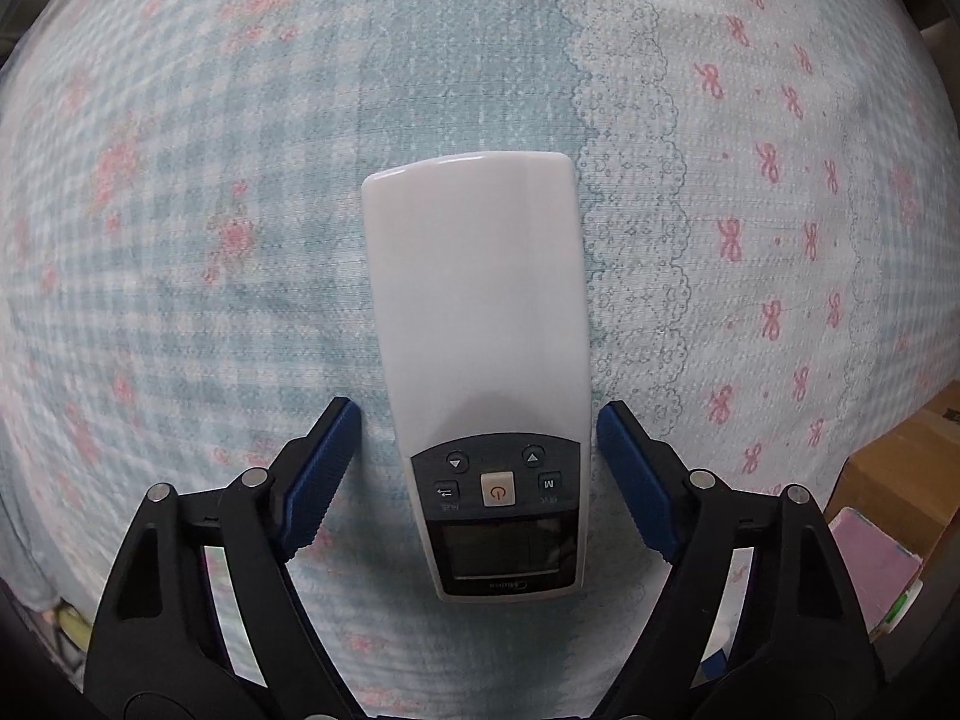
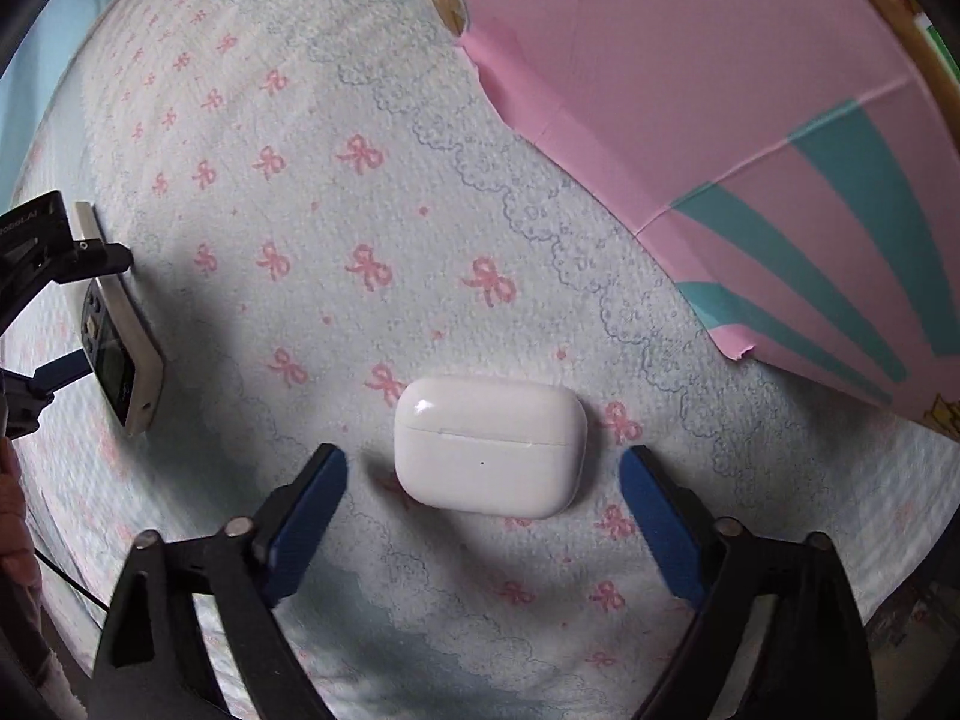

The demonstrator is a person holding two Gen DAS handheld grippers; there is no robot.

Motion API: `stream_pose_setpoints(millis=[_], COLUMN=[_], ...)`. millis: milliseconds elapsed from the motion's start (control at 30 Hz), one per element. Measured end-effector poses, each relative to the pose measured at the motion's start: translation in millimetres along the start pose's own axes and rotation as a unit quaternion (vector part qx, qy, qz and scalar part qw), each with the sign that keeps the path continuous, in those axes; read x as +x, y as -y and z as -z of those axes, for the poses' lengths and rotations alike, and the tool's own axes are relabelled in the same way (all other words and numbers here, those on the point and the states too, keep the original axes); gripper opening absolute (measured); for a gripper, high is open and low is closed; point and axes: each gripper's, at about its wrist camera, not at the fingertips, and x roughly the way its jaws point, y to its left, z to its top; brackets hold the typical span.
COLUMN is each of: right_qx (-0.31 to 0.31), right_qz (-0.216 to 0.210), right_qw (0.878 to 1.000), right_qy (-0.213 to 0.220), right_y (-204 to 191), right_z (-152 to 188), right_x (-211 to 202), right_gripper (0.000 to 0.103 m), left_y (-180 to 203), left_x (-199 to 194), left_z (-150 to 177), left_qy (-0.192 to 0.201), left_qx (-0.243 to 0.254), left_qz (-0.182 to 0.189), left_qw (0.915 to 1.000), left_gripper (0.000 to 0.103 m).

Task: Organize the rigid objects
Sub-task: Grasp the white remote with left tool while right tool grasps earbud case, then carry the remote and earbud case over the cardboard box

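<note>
A white remote control (image 1: 480, 324) with a dark button panel and screen lies on the patterned bedsheet, its screen end nearest me. My left gripper (image 1: 479, 420) is open, its blue pads on either side of the remote's lower part without touching it. A white earbud case (image 2: 489, 445) lies on the sheet in the right wrist view. My right gripper (image 2: 483, 465) is open, its jaws flanking the case with gaps on both sides. The remote (image 2: 120, 354) and the left gripper's fingers (image 2: 90, 258) also show at the left edge of the right wrist view.
A pink cardboard box (image 2: 750, 120) with teal stripes lies at the upper right of the right wrist view, close behind the case. The bedsheet (image 1: 180, 240) has blue checks, pink bows and lace print. Brown and pink boxes (image 1: 882, 498) sit past the bed's right edge.
</note>
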Motion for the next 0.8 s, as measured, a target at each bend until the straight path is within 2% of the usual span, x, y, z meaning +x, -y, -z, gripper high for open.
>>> stream_pose_setpoints(millis=[33,133,200,367,533,800], right_qx=[0.004,0.021,0.023,0.022,0.019,-0.006], right_qz=[0.002,0.003,0.000,-0.007,-0.015,-0.042], right_qw=[1.000,1.000,1.000,1.000,1.000,0.999], right_qy=[0.001,0.006,0.009,0.008,0.013,0.032], right_y=[0.9,8.1,14.0,23.8,23.0,19.8], right_z=[0.1,0.9,1.3,-3.4,-5.9,0.0], right_x=[-0.7,-3.4,-4.4,-7.7,-12.3,-34.9], right_gripper=[0.079,0.061,0.055,0.055,0.055,0.055], left_y=[-1.5,-3.9,-5.7,-11.5,-8.5,-8.3], left_x=[-0.4,-2.8,-4.5,-6.0,-21.0,-65.4], left_z=[-0.9,-5.7,-4.4,-7.9,5.5,19.8], left_qy=[0.005,0.014,0.019,0.030,0.046,0.074], left_qx=[-0.003,-0.006,-0.002,0.006,0.017,0.026], left_qz=[0.005,0.014,0.019,0.021,0.029,0.044], left_qw=[1.0000,0.9998,0.9996,0.9993,0.9983,0.9960], left_gripper=[0.067,0.056,0.056,0.055,0.055,0.055])
